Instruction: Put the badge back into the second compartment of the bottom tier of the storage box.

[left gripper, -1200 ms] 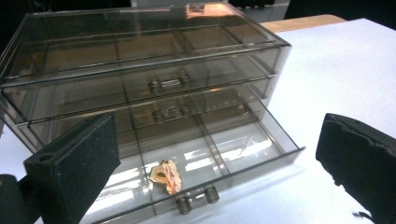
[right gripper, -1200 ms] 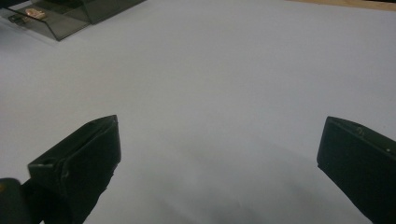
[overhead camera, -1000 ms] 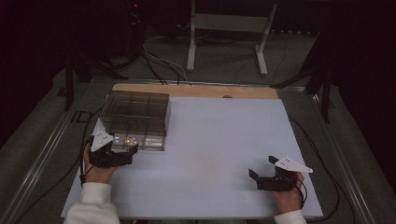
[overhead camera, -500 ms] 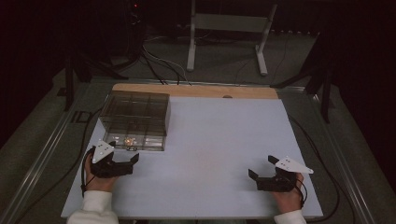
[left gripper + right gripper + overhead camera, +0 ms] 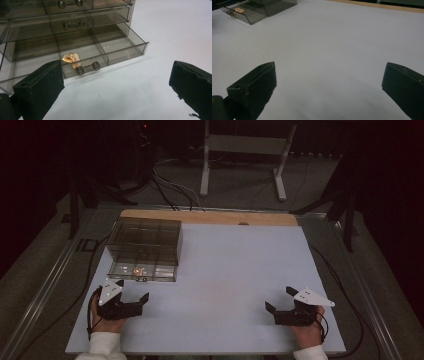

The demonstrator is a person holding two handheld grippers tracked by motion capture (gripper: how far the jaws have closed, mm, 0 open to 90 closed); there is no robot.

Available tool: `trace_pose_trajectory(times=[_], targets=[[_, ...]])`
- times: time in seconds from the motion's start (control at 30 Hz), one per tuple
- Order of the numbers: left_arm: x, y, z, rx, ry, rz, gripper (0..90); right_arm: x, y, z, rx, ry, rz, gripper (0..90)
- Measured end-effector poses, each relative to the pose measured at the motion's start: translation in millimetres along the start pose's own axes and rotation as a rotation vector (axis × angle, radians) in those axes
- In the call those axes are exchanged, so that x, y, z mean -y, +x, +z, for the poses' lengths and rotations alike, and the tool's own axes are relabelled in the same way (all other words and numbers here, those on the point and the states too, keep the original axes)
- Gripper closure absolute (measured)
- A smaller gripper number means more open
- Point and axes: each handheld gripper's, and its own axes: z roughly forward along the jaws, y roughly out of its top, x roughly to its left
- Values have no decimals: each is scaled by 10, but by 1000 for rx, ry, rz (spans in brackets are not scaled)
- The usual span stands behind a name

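Note:
A smoky clear drawer unit [image 5: 145, 245] stands at the table's left. Its bottom drawer [image 5: 105, 51] is pulled out, and a small gold and pink object [image 5: 71, 58] lies in its middle compartment, just behind the bar handle [image 5: 87, 68]. The same object [image 5: 136, 269] glints at the unit's front in the high view. My left gripper [image 5: 133, 290] rests on the table just in front of the drawer, open with nothing between its jaws [image 5: 117, 82]. My right gripper [image 5: 278, 298] sits near the front right edge, open and empty [image 5: 329, 82].
The white table top [image 5: 230, 270] stretches between the two grippers. A wooden strip [image 5: 210, 217] runs along its far edge. Beyond it, cables and a metal stand [image 5: 240, 150] sit on the dark floor. In the right gripper view, the drawer unit [image 5: 257, 10] lies far off at the upper left.
My left gripper has drawn back from the drawer front toward the near edge of the table. The right gripper has stayed put.

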Motion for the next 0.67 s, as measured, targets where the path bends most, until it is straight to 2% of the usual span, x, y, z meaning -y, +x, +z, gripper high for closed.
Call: trace_pose_trajectory(times=[0.4, 0.67], targets=[[73, 23, -91, -27, -31, -4, 2, 36, 8, -16, 19, 4, -16, 1], [50, -8, -5, -37, 4, 1, 1, 81, -1, 1, 50, 31, -36, 1]])
